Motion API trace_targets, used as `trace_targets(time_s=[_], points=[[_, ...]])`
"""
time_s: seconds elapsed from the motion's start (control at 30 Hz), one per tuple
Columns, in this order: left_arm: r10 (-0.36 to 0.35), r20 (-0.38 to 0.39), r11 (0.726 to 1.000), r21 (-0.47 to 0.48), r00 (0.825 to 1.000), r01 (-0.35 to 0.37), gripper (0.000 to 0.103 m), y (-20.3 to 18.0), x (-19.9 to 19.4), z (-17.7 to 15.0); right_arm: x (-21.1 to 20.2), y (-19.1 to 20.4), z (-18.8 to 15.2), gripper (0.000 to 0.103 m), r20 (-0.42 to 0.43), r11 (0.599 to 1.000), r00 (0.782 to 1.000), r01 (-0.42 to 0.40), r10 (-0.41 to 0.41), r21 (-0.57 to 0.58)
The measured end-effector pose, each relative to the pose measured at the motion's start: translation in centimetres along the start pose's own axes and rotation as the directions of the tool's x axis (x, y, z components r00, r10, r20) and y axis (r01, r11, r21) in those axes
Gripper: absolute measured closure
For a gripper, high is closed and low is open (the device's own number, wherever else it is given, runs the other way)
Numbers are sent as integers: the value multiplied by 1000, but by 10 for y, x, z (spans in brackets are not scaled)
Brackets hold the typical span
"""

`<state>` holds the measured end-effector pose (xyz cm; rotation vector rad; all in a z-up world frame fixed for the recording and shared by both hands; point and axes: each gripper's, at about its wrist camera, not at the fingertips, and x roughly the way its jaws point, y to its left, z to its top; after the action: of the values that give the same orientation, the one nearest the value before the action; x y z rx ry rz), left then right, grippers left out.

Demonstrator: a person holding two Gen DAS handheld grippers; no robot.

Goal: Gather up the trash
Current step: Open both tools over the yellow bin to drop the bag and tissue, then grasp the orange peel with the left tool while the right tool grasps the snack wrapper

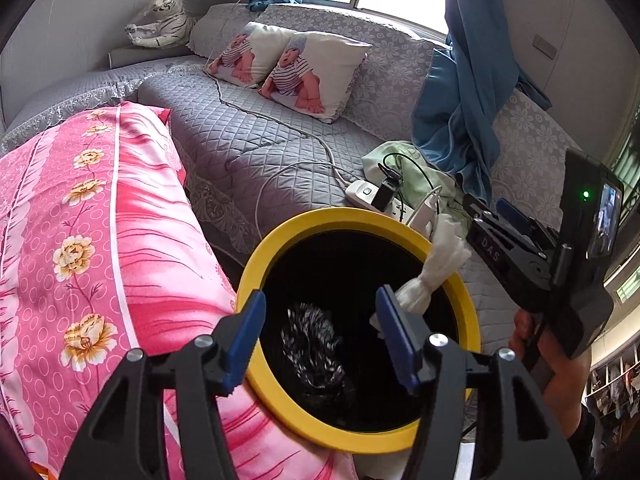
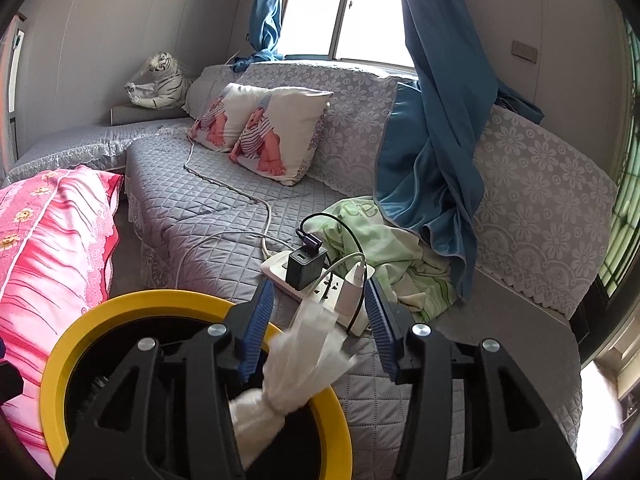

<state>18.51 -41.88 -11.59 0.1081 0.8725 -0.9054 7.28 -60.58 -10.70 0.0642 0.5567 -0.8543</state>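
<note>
Right wrist view: right gripper (image 2: 318, 326) jaws released, tissue (image 2: 296, 368) loose over bin (image 2: 120, 304) rim; left gripper (image 1: 320, 336) jaws released, empty.

Room interior with grey quilted corner sofa (image 2: 224, 204) beneath a bright window (image 2: 344, 8).
Blue curtains (image 2: 440, 128) hang upper centre and right; two white printed cushions (image 2: 276, 136) lean on the lace-covered backrest (image 2: 540, 184); pale grey walls (image 2: 100, 32) fill the upper left.
</note>
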Motion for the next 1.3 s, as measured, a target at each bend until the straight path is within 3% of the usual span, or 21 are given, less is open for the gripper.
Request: trace_targets(time_s=[0.23, 0.33, 0.43, 0.53, 0.7, 0.9, 1.0, 1.13, 1.3], points=[[28, 121, 997, -79, 992, -18, 48, 19, -46, 6, -24, -15, 7, 58, 56, 998, 998, -14, 11, 63], [55, 201, 994, -105, 978, -34, 48, 29, -83, 11, -49, -18, 10, 58, 105, 991, 990, -102, 93, 86], [89, 279, 992, -115, 956, -59, 42, 42, -125, 11, -79, -15, 16, 57, 172, 968, 962, -231, 212, 94], [140, 349, 987, -118, 927, -104, 37, 61, -170, 5, -110, -2, 22, 53, 228, 924, 908, -375, 351, 71], [261, 418, 965, -137, 870, -224, 22, 106, -241, -21, -151, 38, 26, 45, 239, 792, 765, -610, 598, -31], [447, 418, 895, -204, 791, -397, 10, 161, -304, -67, -184, 96, 18, 38, 148, 588, 570, -798, 808, -135], [520, 414, 854, -251, 748, -455, 8, 186, -328, -94, -200, 125, 6, 35, 105, 527, 516, -827, 850, -195], [548, 376, 833, -322, 747, -450, 8, 217, -349, -130, -218, 157, -14, 32, 24, 439, 448, -861, 894, -255], [566, 333, 814, -372, 754, -447, 8, 243, -355, -173, -236, 185, -46, 30, -63, 371, 407, -876, 911, -308]])
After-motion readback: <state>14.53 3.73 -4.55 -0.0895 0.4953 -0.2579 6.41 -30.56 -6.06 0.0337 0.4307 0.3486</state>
